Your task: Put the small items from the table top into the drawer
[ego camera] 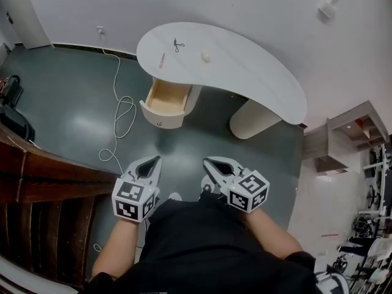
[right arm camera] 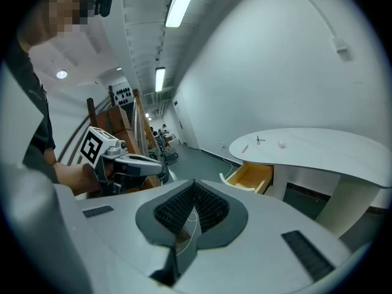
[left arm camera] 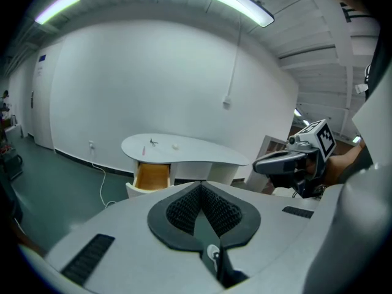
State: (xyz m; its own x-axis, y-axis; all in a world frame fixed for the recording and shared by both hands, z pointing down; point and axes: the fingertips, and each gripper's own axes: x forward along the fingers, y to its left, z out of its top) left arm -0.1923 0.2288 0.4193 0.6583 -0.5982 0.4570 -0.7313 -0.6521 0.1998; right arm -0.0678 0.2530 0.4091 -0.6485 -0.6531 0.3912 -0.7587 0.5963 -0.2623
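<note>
Holds fingers of left gripper (ego camera: 157,160) pressed together on nothing; same with right gripper (ego camera: 208,162). Points both ahead toward counter (ego camera: 257,78), well apart across open floor (ego camera: 202,136). Needs a walk in first. Finds scissors (ego camera: 178,45), pink pen (ego camera: 162,60) (long axis running toward here) and small white item (ego camera: 206,56) on counter's left end, just above open drawer (ego camera: 164,98). Puts left gripper slightly nearer pen. Watch cable (ego camera: 119,118) at left.
</note>
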